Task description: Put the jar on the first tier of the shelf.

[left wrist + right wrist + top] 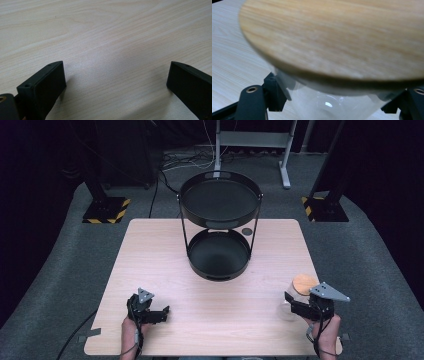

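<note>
Left gripper: the left gripper (161, 312) rests low at the worktop's near left corner, held by a hand (131, 327); the left gripper view shows its jaws spread wide over bare wood, nothing between them.
Right gripper: the right gripper (289, 304) sits at the near right edge, a grey three-cornered plate on top, its jaws standing on either side of the glass jar's body just under the lid; whether they press the glass cannot be told.
Jar: a clear glass jar (295, 302) with a round wooden lid (342, 37) stands upright on the worktop near the right edge, lid on.
Worktop: a pale wood-grain worktop (215, 320) with rounded corners, matt and bare across its middle; soft shadows fall beneath the left gripper's jaws.
Stand: a black two-tier round tray stand (220, 200) sits at the far centre of the worktop, lower tray resting on the wood, upper tray raised on thin rods, both trays with nothing in them; a small dark round disc (247, 231) lies on the worktop just beside its right rod.
Floor: grey carpet (60, 265) surrounds the worktop.
Room: beyond, a dim background with two black bases marked in yellow-and-black hazard stripes (106, 211), a grey metal frame (252, 140) and loose cables (187, 160) on the floor.
</note>
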